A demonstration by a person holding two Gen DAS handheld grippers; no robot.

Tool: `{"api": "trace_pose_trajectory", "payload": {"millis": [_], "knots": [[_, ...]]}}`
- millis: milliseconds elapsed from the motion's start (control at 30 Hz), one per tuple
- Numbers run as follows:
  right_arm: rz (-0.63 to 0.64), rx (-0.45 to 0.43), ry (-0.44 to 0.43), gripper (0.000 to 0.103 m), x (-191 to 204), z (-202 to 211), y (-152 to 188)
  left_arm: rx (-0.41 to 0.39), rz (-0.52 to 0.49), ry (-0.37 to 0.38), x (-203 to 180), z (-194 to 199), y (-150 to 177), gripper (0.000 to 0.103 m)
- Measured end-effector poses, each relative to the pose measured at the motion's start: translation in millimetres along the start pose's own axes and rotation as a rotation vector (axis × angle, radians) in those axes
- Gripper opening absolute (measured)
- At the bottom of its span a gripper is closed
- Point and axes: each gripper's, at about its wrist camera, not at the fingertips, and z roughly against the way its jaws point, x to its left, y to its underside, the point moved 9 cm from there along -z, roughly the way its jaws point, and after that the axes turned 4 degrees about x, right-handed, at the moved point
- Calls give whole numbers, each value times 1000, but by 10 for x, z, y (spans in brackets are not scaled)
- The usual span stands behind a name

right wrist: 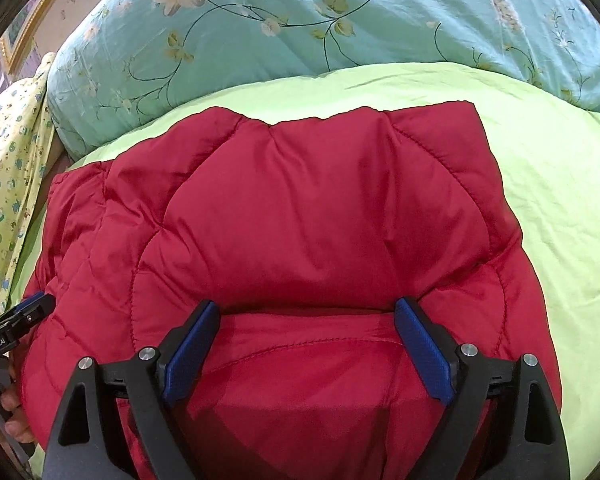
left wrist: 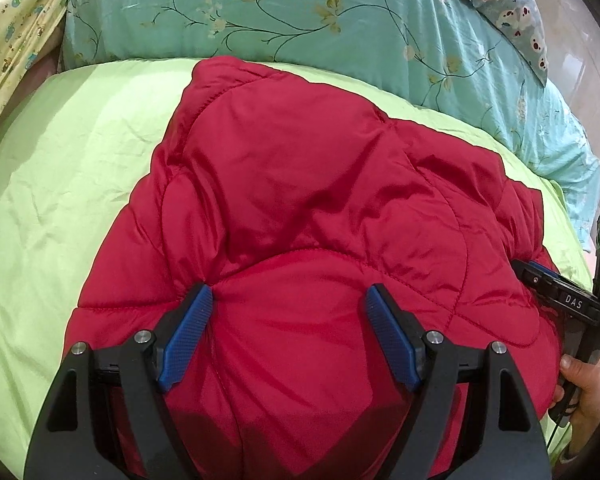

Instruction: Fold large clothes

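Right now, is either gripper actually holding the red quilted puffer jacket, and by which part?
Neither. The left gripper and right gripper are both open over the red quilted puffer jacket.

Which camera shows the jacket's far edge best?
The right wrist view: the red jacket shows its far edge running across the frame against the green sheet. In the left wrist view the jacket recedes at an angle and only a far corner shows.

Both wrist views close above jacket (left wrist: 300, 184)
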Motion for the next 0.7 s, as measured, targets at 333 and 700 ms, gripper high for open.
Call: {"api": "trace_pose_trajectory", "payload": {"millis": [333,700], "knots": [[7,-11,-4,91,-10,7,13,23,22,-25,-25,122,-15,80],[15,-19,4,91,3,19,18,-20,-27,34,-303,626,400,80]]}}
